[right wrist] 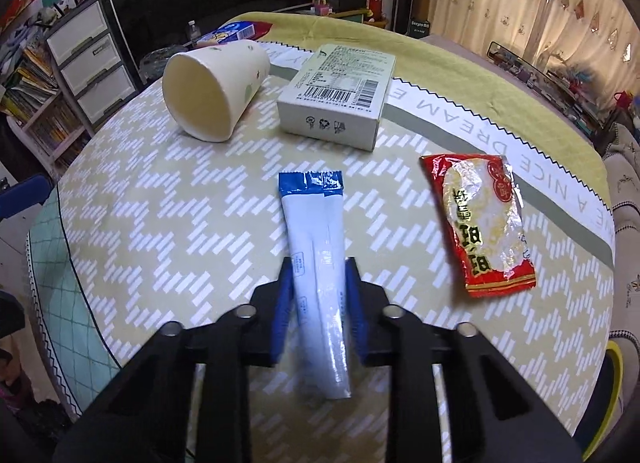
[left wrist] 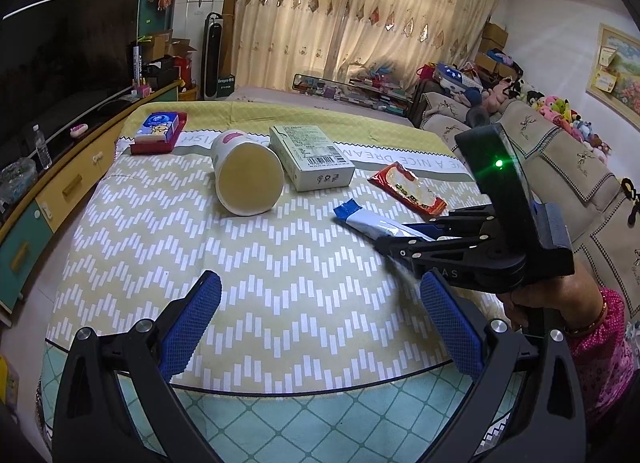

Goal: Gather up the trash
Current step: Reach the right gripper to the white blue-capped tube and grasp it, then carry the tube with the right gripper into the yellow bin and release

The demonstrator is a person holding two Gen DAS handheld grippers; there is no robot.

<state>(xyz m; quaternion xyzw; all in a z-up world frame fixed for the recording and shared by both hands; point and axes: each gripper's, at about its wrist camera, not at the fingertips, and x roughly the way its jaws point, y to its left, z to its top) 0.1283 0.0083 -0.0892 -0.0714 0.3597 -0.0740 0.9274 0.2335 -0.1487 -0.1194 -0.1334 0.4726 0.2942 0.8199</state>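
On the zigzag-patterned cloth [right wrist: 160, 223] that covers the table, the right gripper [right wrist: 320, 283] has its two blue pads set against either side of a long white sachet [right wrist: 316, 231] with a blue torn end. The jaws stand narrow, pressing the packet between them; the sachet lies lengthwise along the fingers, its blue end pointing away towards the far side of the table and its plain end reaching back under the gripper body. From the left wrist view the same gripper [left wrist: 390, 237] comes in from the right, held by a hand [left wrist: 560, 295] in a pink patterned sleeve, with the sachet [left wrist: 368, 221] sticking out from its tips.

The left gripper [left wrist: 316, 299] hangs over the near part of the cloth with its jaws wide apart and nothing between them.

Just right of the sachet lies a red wrapper [right wrist: 482, 223], flat and crinkled, apart from it. Beyond the sachet a paper cup [right wrist: 212, 91] lies tipped on its side, mouth towards the camera, with nothing visible inside. Beside the cup on the right sits a pale box [right wrist: 336, 95] with a barcode, closed and lying flat. At the far left corner a red tray [left wrist: 158, 133] holds a blue packet [left wrist: 158, 125].
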